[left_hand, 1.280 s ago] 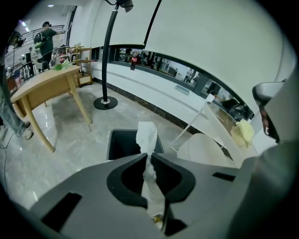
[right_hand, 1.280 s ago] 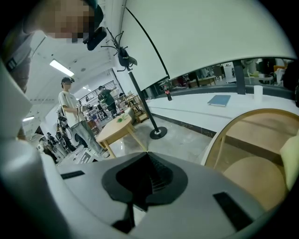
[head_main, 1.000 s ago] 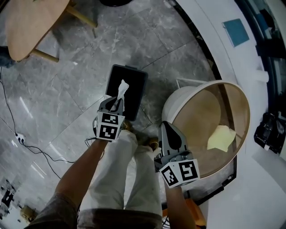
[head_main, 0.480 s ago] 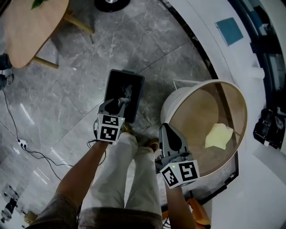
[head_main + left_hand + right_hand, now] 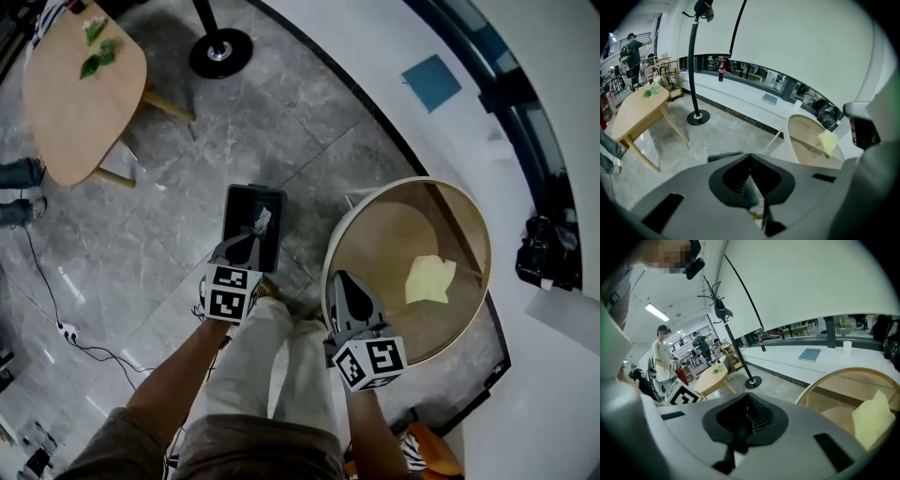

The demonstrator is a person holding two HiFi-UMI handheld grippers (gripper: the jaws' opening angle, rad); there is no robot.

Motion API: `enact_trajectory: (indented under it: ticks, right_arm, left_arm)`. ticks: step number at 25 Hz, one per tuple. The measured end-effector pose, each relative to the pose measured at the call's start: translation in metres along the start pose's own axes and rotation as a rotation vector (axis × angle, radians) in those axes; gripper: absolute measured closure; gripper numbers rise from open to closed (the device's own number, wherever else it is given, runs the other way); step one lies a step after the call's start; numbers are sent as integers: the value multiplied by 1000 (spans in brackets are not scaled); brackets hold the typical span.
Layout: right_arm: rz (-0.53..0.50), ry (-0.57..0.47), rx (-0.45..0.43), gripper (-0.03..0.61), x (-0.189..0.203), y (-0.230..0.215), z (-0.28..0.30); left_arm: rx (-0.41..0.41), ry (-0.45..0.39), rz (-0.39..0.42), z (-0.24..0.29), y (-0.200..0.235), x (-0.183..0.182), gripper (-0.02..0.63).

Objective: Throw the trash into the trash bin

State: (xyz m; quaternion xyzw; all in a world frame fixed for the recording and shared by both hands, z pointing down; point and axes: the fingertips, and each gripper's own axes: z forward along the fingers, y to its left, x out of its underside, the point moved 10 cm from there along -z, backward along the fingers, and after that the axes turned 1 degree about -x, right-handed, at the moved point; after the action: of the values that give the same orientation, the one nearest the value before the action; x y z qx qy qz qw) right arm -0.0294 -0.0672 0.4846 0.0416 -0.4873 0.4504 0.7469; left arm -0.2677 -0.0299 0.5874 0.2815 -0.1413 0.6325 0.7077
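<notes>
A crumpled white tissue (image 5: 262, 221) lies in the small black rectangular trash bin (image 5: 242, 204). At its 6 o'clock edge the left gripper (image 5: 249, 236) has just closed its jaws together, empty. At the bin's 3 o'clock, a round white tub (image 5: 332, 246) holds a yellow sheet (image 5: 429, 279), with the right gripper (image 5: 341, 281), jaws together, at its rim. Grey marble floor (image 5: 169, 187) lies open at 9 o'clock.

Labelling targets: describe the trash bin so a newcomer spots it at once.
Find the big round wooden table on the right of the head view. On the grey floor just left of it stands the trash bin, a black open box with a white tissue inside. Nothing else nearby is black and rectangular.
</notes>
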Motion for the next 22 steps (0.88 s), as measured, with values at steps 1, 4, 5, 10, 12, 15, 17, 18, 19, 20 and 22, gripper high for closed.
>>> enact_trajectory:
  ticks: [1,4,5,10,12,15,17,18,19,20,22]
  right_arm:
    - [-2,-11,3,560,-9,1,-7]
    - [-2,-49,20,560,-32,5,-30]
    - [3,-62,29,560,-38,5,-39]
    - [28,-118,74,560,-53,-6,-83]
    - [37,-137,106,560,-56,-17,-104]
    - [55,-178,187,560,-58,-36,-140]
    - [72,-196,238,560,-56,-51,-167]
    - [81,-202,261,560,-55,-59,-181]
    - [89,-208,284,560,-53,-68,-195]
    - [98,-217,307,560,-51,-77,-210]
    - [119,-238,360,560,-44,-93,-242]
  left_arm:
    - [3,-8,-1,-12,-6,-11,595]
    - [18,-38,3,-46,-25,-38,595]
    - [22,-46,12,-55,-32,-45,595]
    - [46,-73,88,-76,-72,-68,594]
    - [77,-76,130,-75,-97,-78,595]
    - [152,-83,203,-66,-142,-95,594]
    - [201,-87,236,-61,-177,-101,594]
    - [221,-88,250,-60,-196,-102,594]
    - [240,-89,265,-58,-215,-103,594]
    - [259,-89,283,-57,-234,-103,594]
    - [301,-85,322,-53,-273,-101,594]
